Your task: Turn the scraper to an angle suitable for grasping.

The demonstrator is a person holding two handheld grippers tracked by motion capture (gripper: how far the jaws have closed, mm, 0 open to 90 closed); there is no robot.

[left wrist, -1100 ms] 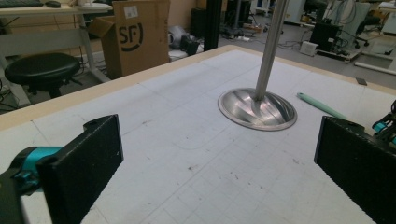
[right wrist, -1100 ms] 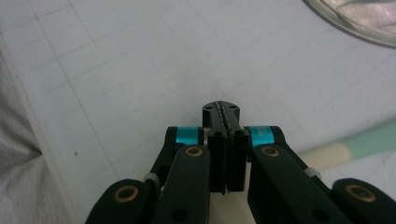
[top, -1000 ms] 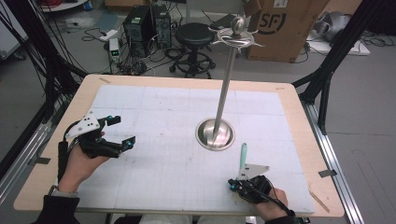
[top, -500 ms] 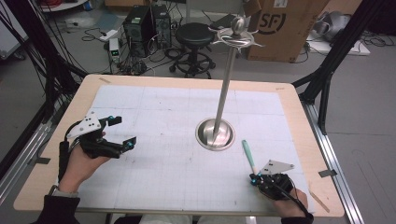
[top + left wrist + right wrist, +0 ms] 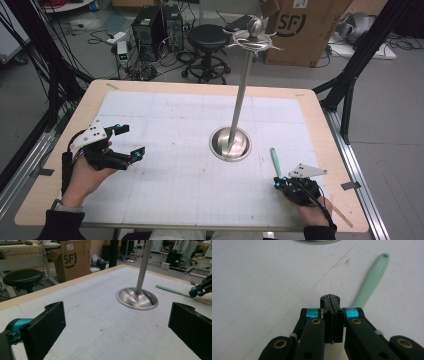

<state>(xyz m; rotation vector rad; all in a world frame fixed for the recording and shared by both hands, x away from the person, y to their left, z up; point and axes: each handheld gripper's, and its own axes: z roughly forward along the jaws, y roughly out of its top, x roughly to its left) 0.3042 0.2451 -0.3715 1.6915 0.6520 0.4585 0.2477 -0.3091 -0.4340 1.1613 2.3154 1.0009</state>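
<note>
A steel stand (image 5: 230, 144) with a round dished base, a tall pole and hooks at its top stands mid-table; its base (image 5: 137, 298) also shows in the left gripper view. A mint-green utensil handle (image 5: 274, 160) lies flat on the mat, right of the base. My right gripper (image 5: 278, 181) is at the handle's near end, jaws pressed together with nothing showing between them (image 5: 330, 298). The handle (image 5: 372, 280) runs off behind its right finger, so its near end is hidden. My left gripper (image 5: 132, 140) hovers at the table's left, open and empty (image 5: 117, 325).
A white gridded mat (image 5: 165, 125) covers the wooden table (image 5: 325, 125). Beyond the far edge are a black stool (image 5: 209, 37), a cardboard box (image 5: 300, 30), computers and cables. Black frame legs stand at both sides. The right gripper (image 5: 197, 291) shows far off in the left gripper view.
My right hand has slid to the right along the front edge, still shut. The green handle has shifted slightly right with it. The left hand has stayed in place.
</note>
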